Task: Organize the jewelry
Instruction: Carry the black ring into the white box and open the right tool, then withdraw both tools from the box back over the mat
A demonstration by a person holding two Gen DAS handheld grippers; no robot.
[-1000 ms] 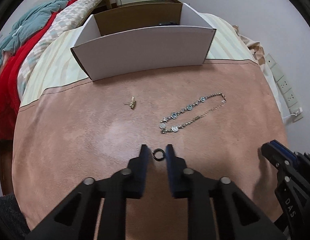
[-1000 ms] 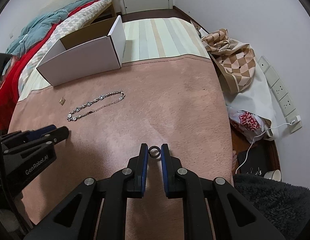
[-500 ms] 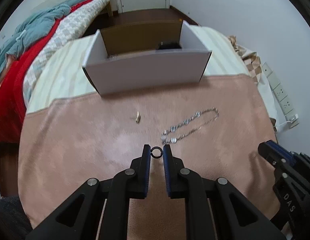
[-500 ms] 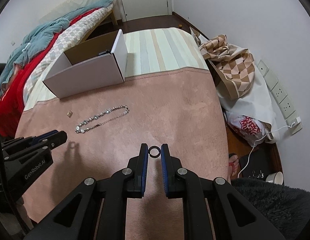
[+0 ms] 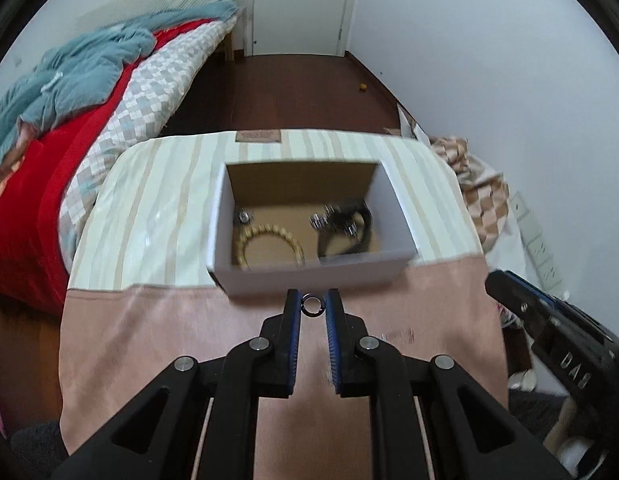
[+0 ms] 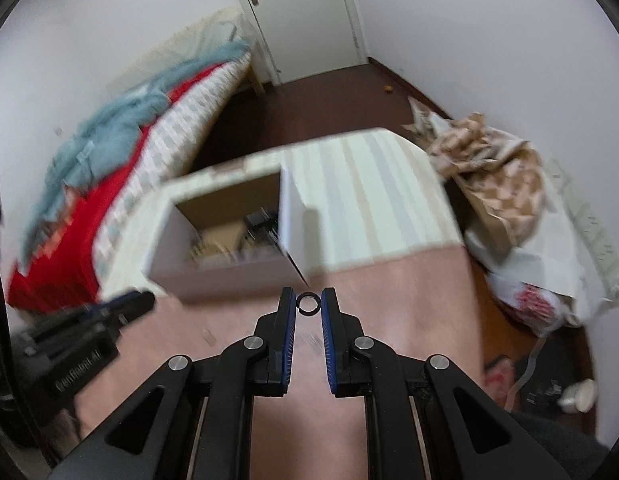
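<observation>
My left gripper (image 5: 312, 305) is shut on a small dark ring (image 5: 312, 305), held in the air just in front of the white cardboard box (image 5: 309, 276). The box holds a beaded bracelet (image 5: 269, 242) and a dark strap piece with silver parts (image 5: 341, 224). My right gripper (image 6: 308, 303) is shut on another dark ring (image 6: 308, 303), held above the pink cloth, near the box's front right corner (image 6: 297, 236). The right gripper shows in the left wrist view (image 5: 549, 332); the left one shows in the right wrist view (image 6: 89, 328). The necklace and the gold earring are hidden behind the grippers.
The box stands on a table covered by a striped cloth (image 5: 157, 208) and a pink cloth (image 5: 149, 328). A bed with red and teal bedding (image 5: 61, 92) lies to the left. Bags and a checked cloth (image 6: 505, 176) lie on the right by the wall.
Both grippers have lifted and moved forward toward the box, each still holding its ring. The inside of the box has come into view; the necklace and earring have dropped out of sight.
</observation>
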